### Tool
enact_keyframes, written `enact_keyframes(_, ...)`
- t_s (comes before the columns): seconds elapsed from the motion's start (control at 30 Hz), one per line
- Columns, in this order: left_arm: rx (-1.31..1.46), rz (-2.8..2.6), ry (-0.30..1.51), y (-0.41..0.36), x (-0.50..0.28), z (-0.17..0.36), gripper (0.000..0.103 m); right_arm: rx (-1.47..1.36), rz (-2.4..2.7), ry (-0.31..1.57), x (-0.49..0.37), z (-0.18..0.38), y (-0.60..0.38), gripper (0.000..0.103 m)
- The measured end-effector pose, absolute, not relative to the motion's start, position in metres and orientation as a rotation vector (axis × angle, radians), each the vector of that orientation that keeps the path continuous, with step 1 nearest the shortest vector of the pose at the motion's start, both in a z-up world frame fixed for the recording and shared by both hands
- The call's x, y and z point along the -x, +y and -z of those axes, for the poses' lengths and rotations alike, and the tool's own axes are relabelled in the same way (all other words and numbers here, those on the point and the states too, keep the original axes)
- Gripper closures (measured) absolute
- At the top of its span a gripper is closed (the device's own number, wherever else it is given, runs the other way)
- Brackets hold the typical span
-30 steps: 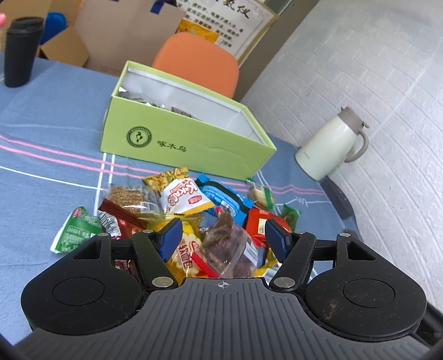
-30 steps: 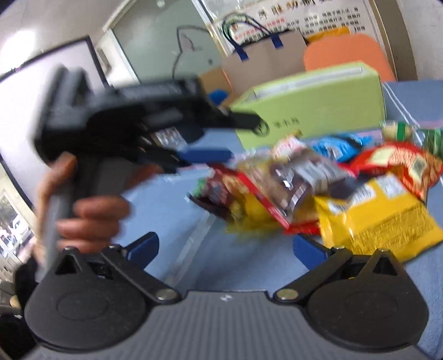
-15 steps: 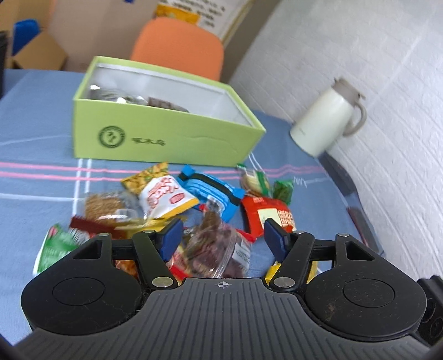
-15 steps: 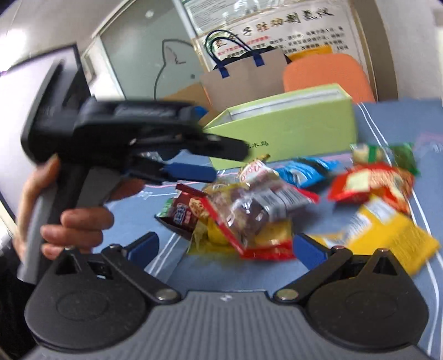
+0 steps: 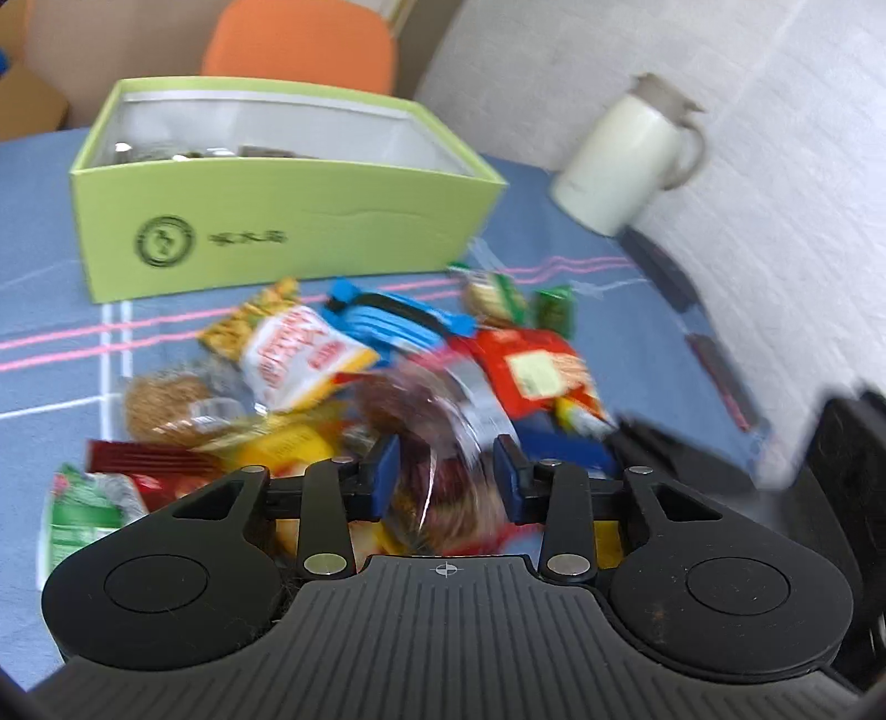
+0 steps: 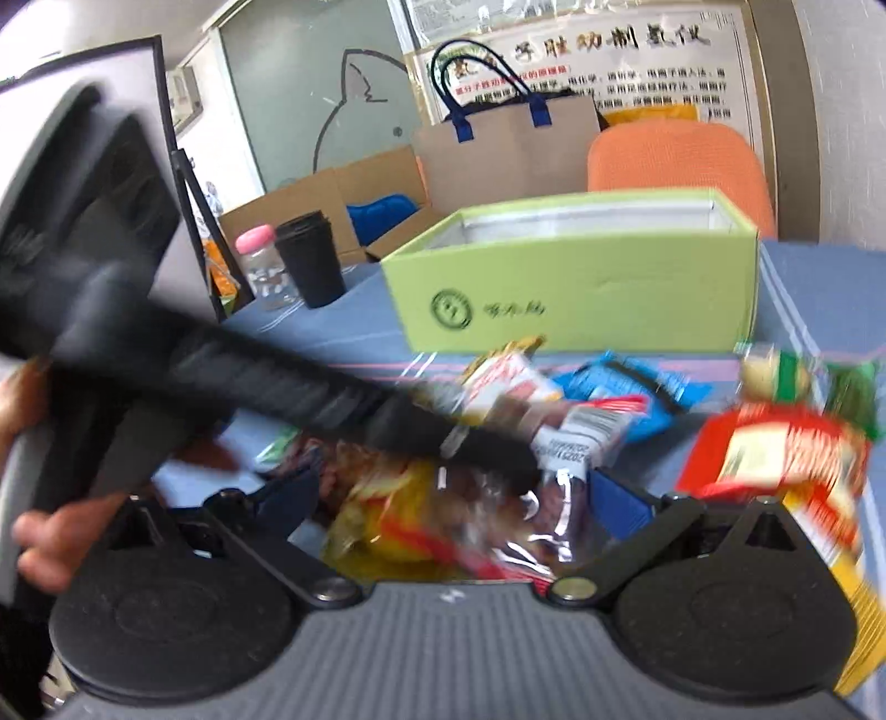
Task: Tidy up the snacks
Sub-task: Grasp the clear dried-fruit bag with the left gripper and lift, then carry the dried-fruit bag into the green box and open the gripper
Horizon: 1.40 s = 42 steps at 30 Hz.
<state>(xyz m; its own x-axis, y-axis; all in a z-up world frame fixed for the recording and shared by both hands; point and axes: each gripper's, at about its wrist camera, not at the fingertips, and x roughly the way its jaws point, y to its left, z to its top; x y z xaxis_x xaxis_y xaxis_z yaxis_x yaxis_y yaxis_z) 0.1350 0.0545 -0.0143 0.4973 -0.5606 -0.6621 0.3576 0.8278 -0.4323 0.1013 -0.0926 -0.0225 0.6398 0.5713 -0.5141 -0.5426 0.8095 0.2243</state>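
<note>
A pile of snack packets lies on the blue tablecloth in front of an open green box (image 5: 277, 221), also in the right wrist view (image 6: 581, 293). My left gripper (image 5: 446, 473) is low over the pile, its jaws closing on a clear packet of brown snacks (image 5: 437, 410); both blue pads touch it. In the right wrist view the left gripper (image 6: 487, 448) reaches in from the left, with a hand on its handle. My right gripper (image 6: 454, 498) stands open over the near edge of the pile, a yellow packet (image 6: 382, 498) and the clear one lying below its fingers.
A white jug (image 5: 626, 160) stands at the right by the brick wall. A black cup (image 6: 310, 260) and a pink-capped bottle (image 6: 260, 266) stand far left on the table. An orange chair (image 5: 299, 44) and a paper bag (image 6: 498, 149) are behind the box.
The left jaws have narrowed from wide apart onto the clear packet, and the left gripper has come lower over the pile. The right gripper has moved in closer to the snacks.
</note>
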Motion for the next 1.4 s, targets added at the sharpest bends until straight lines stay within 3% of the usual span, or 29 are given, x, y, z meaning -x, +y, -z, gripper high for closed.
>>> enact_keyframes(0.3, 0.381, 0.507, 0.912, 0.054, -0.141, 0.026, 0.085, -0.068, -0.577, 0.652, -0.102, 0.037, -0.112, 0.001)
enact_keyframes(0.87, 0.229, 0.503, 0.913, 0.015, -0.153, 0.026, 0.080, -0.035, -0.566, 0.683, -0.107, 0.046, -0.116, 0.001)
enact_keyframes(1.2, 0.118, 0.498, 0.910, 0.000, -0.149, 0.025, 0.084, 0.007, -0.540, 0.673, -0.106, 0.050, -0.112, 0.001)
enact_keyframes(1.27, 0.115, 0.498, 0.911, 0.001, -0.145, 0.025, 0.093, -0.024, -0.543, 0.658, -0.102, 0.047, -0.118, 0.006)
enact_keyframes(1.3, 0.124, 0.491, 0.911, 0.004, -0.142, 0.025, 0.093, -0.037, -0.530, 0.646, -0.099, 0.044, -0.121, 0.018)
enact_keyframes(1.33, 0.131, 0.479, 0.905, 0.008, -0.139, 0.023, 0.097, -0.052, -0.531, 0.636, -0.096, 0.040, -0.123, 0.023)
enact_keyframes(1.4, 0.175, 0.472, 0.883, 0.018, -0.131, 0.015, 0.100, -0.082, -0.556, 0.627, -0.093, 0.035, -0.124, 0.023)
